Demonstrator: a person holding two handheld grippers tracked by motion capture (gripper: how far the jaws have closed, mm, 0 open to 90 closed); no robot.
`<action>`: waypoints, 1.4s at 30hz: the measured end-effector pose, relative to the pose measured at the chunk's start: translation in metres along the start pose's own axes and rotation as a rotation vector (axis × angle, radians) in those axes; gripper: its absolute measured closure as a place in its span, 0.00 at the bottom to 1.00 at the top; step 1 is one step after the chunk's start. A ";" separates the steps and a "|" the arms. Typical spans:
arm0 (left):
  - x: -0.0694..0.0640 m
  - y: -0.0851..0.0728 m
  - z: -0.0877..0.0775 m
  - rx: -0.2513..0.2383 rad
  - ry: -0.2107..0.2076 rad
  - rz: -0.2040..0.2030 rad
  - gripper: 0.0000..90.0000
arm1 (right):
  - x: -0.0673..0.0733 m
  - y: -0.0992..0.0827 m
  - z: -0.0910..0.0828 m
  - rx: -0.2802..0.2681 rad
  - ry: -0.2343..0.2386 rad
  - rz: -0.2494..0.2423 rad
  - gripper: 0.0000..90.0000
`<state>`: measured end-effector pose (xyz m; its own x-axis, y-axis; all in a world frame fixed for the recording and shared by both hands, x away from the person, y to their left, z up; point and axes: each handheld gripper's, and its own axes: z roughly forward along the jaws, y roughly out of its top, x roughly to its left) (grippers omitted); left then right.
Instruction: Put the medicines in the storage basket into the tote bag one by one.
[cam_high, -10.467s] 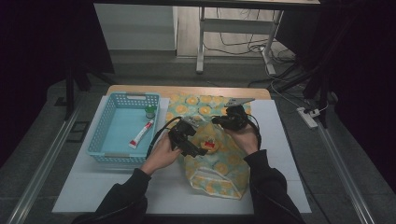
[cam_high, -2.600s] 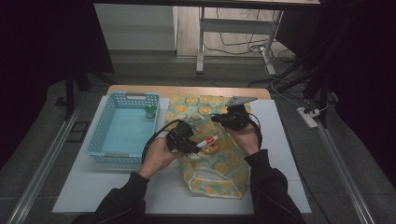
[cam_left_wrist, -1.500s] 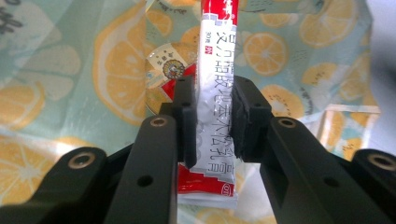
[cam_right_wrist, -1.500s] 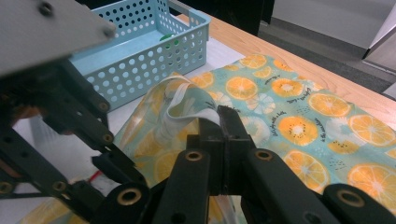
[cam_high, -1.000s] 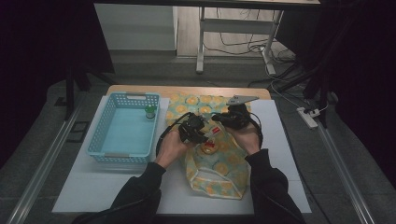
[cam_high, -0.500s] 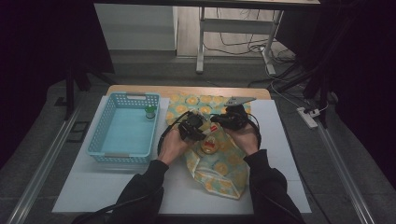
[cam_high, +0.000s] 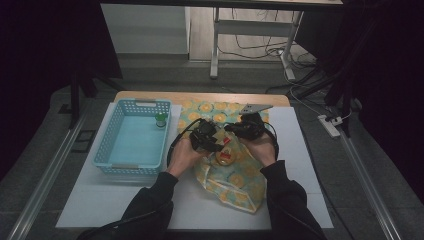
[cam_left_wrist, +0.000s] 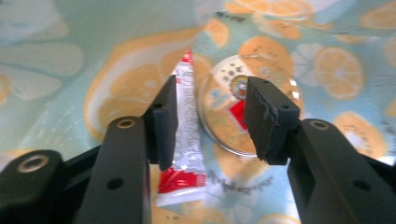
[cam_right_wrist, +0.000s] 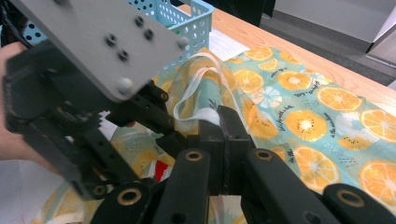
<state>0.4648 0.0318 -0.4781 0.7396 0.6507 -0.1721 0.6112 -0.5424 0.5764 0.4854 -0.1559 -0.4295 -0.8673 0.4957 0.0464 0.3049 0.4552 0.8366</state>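
A cloth bag (cam_high: 235, 182) printed with orange slices lies on the white table, its mouth held up. My right gripper (cam_high: 236, 131) (cam_right_wrist: 223, 116) is shut on the bag's rim, beside its white strap (cam_right_wrist: 196, 84). My left gripper (cam_high: 212, 142) (cam_left_wrist: 210, 107) reaches into the mouth. Its jaws have just been opening and press on nothing. Inside the bag, a red and white tube (cam_left_wrist: 187, 140) (cam_high: 226, 145) lies under the left jaw. A round printed tin (cam_left_wrist: 224, 116) (cam_high: 223, 159) rests next to the tube.
A light blue basket (cam_high: 102, 150) stands at the left of the table with a small green-capped bottle (cam_high: 160, 119) in its far right corner. A second orange-print cloth (cam_high: 220, 107) lies flat behind the grippers. The table's wooden far edge (cam_high: 200, 96) is close behind it.
The left gripper's jaws have opened and let go of the tube, which now lies in the bag beside the tin. The right gripper has kept its hold on the rim.
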 end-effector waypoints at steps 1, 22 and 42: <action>0.000 -0.001 -0.002 -0.001 -0.015 0.004 0.57 | 0.000 0.000 0.000 0.000 -0.001 -0.001 1.00; 0.000 -0.031 -0.051 -0.088 -0.090 0.031 0.24 | 0.002 0.003 -0.004 -0.020 0.008 -0.003 1.00; 0.037 -0.067 -0.100 -0.170 -0.075 -0.011 0.01 | 0.001 0.001 -0.003 -0.011 0.007 0.003 1.00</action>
<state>0.4229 0.1454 -0.4433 0.7561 0.6110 -0.2344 0.5676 -0.4340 0.6996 0.4842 -0.1567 -0.4268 -0.8690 0.4921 0.0523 0.3030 0.4456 0.8424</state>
